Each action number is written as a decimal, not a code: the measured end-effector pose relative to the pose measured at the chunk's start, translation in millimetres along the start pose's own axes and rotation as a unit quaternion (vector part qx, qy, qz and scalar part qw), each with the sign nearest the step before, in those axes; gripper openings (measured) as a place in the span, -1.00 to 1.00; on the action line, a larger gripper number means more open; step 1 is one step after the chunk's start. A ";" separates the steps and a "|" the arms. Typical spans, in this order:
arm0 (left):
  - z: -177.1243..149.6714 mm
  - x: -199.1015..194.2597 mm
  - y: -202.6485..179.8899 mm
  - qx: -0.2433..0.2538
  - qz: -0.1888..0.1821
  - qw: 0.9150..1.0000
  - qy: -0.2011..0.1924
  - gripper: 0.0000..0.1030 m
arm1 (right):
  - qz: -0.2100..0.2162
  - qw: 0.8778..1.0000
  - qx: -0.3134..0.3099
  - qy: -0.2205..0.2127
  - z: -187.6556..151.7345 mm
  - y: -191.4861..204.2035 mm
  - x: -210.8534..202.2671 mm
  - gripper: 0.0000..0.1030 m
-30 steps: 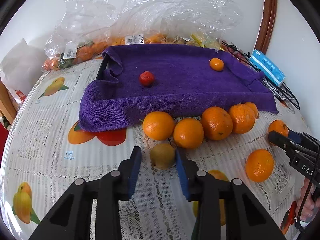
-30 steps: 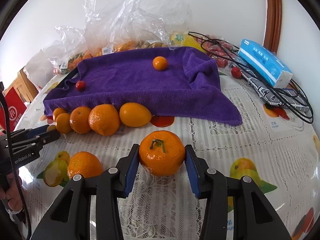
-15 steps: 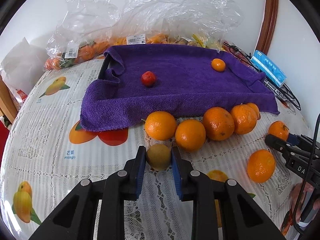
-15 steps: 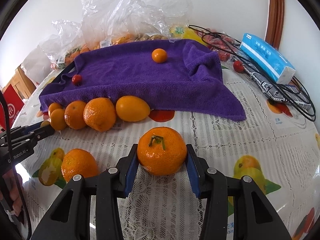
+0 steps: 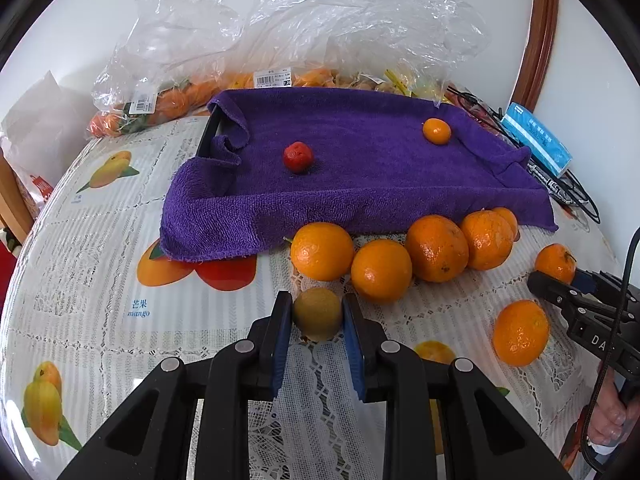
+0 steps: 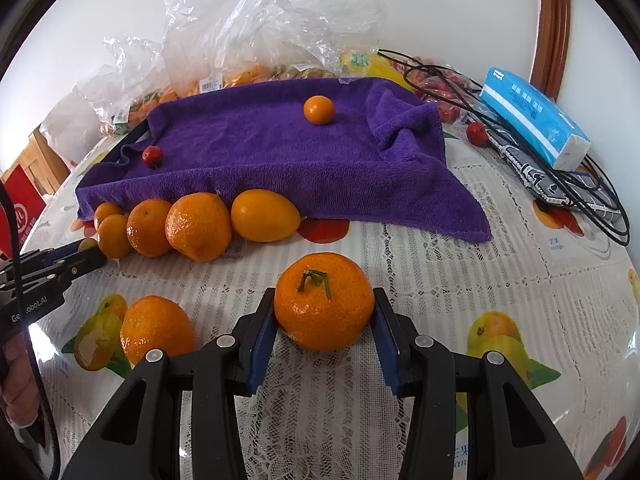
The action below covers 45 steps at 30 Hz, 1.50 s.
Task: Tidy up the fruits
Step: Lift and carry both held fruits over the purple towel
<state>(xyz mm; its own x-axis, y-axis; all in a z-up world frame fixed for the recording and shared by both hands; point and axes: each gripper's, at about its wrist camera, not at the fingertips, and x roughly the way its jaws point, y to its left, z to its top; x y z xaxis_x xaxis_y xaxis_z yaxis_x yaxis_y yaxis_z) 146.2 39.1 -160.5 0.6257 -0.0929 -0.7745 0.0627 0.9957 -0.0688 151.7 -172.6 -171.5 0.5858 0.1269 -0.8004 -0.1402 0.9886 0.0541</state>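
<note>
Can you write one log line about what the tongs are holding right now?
left tongs: shut on brownish fruit | right tongs: shut on stemmed orange | both on table

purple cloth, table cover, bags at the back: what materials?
Purple cloth: looks like terry towel, matte, with a looped fuzzy pile and soft folds. Table cover: probably glossy plastic or vinyl with printed fruit and a white lace pattern; it reflects window light. Bags: thin clear plastic film, crinkled and shiny, with price labels stuck on.

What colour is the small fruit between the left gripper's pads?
Dull yellowish-brown fruit, unlike the oranges; clearest in the left wrist view.
</note>
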 end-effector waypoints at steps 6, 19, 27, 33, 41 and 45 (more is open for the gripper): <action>-1.2 -4.2 3.1 -0.007 -0.008 1.000 0.000 -0.54 | -0.007 1.000 -0.006 0.001 0.1 2.4 -0.4 -0.14; 0.5 -44.5 11.6 -0.035 -0.012 0.999 -0.018 -0.53 | 0.006 0.999 -0.011 -0.044 10.6 14.8 -43.9 -0.14; 15.9 -62.3 13.2 -0.036 -0.020 0.999 -0.036 -0.53 | 0.002 0.997 -0.018 -0.072 33.9 18.2 -73.3 -0.14; 32.2 -70.9 10.7 -0.032 -0.023 0.998 -0.056 -0.53 | 0.021 0.995 0.002 -0.100 53.7 21.2 -82.4 -0.14; 56.9 -65.0 14.8 -0.042 -0.016 0.996 -0.074 -0.53 | 0.022 0.993 -0.006 -0.112 77.5 35.5 -67.6 -0.14; 69.9 -57.8 16.1 -0.041 -0.012 0.995 -0.086 -0.53 | 0.020 0.994 -0.005 -0.110 88.5 38.9 -54.1 -0.14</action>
<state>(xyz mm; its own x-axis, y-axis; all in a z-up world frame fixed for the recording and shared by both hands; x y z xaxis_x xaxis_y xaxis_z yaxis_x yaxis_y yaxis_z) 165.4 60.2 -72.9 0.7489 -0.1088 -0.6537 0.0193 0.9896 -0.1426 185.2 -133.9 -73.2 0.7404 0.1813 -0.6473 -0.1736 0.9818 0.0765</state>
